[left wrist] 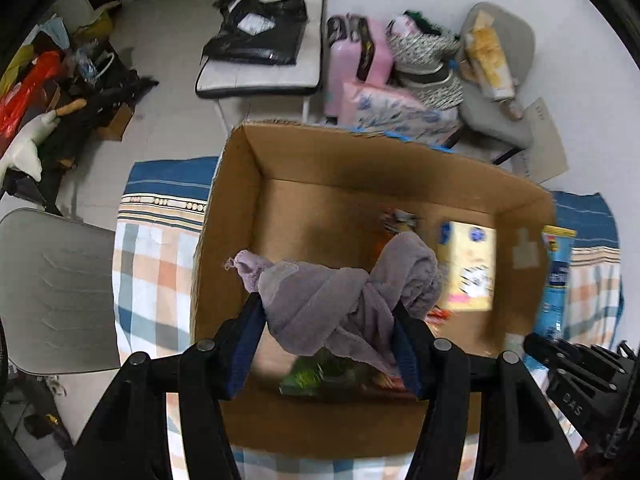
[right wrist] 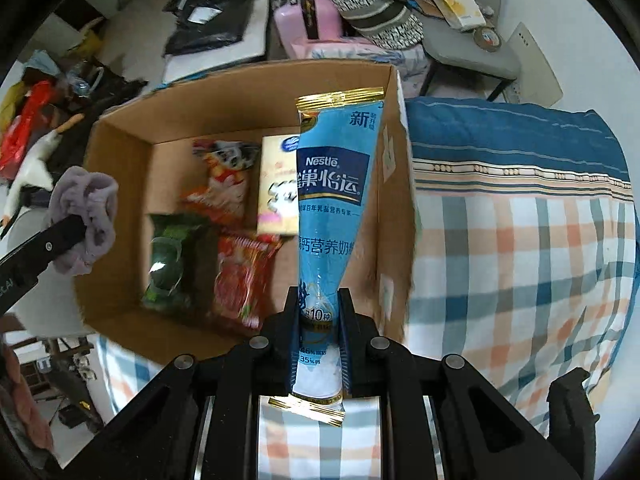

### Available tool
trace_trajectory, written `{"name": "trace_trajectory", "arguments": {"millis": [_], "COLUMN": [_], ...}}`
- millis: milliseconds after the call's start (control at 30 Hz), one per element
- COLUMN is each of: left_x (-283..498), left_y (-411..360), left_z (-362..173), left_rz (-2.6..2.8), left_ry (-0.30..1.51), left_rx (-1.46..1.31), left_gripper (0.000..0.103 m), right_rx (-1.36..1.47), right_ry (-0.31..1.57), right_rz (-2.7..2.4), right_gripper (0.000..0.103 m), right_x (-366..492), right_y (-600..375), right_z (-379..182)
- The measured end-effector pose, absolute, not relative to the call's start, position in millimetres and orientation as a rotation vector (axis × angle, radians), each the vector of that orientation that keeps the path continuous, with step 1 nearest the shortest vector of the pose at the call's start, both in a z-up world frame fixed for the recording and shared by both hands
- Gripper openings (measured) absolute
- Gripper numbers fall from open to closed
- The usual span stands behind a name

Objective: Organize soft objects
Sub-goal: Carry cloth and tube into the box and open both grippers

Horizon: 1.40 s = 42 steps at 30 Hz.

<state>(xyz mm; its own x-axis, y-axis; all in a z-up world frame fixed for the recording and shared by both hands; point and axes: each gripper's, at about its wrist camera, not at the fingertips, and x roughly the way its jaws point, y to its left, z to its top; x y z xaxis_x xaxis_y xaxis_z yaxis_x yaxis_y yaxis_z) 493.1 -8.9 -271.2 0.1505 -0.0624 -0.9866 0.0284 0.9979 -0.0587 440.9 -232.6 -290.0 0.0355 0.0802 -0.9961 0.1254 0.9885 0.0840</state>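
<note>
An open cardboard box (left wrist: pixel 248 184) stands on a checked cloth; it also shows in the right wrist view (right wrist: pixel 120 148). My left gripper (left wrist: pixel 328 308) is shut on a knotted lilac cloth (left wrist: pixel 340 292) and holds it above the box's inside; this cloth shows at the left in the right wrist view (right wrist: pixel 86 216). My right gripper (right wrist: pixel 319 300) is shut on a blue Nestle sachet (right wrist: pixel 332 184), held upright over the box's right wall. The sachet shows at the right in the left wrist view (left wrist: pixel 554 280). Inside lie a yellow packet (right wrist: pixel 278 188), red snack packets (right wrist: pixel 240 276) and a green packet (right wrist: pixel 168 264).
The checked cloth (right wrist: pixel 520 240) spreads out to the right of the box. Behind stand a white chair with a black bag (left wrist: pixel 256 32), a pink suitcase (left wrist: pixel 352 60), bags and a grey chair (left wrist: pixel 496 80). Another grey chair (left wrist: pixel 52 292) is at the left. Clutter lies on the floor far left.
</note>
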Motion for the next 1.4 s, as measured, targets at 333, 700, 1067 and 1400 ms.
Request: {"name": "trace_trajectory", "arguments": {"millis": [333,700,1067,1400], "left_x": [535.1,545.5,535.5,506.1], "left_y": [-11.2,-19.1,-18.7,-14.3], "left_z": [-324.1,-339.5,-318.6,-290.8], "left_rz": [-0.039,-0.018,-0.029,-0.042], "left_ry": [1.531,1.583,1.534,1.446], "left_rx": [-0.012,0.031,0.011,0.0], "left_gripper": [0.057,0.063,0.092,0.092], "right_rx": [0.123,0.039,0.073,0.125], "right_ry": [1.616,1.687,1.659,1.605], "right_rz": [-0.107,-0.135,-0.083,-0.061], "right_gripper": [0.018,0.024,0.071,0.099], "right_x": [482.7,486.2,479.3,467.4], "right_y": [-226.5,-229.0,-221.6,-212.6], "right_z": [-342.3,-363.8,-338.1,-322.6]}}
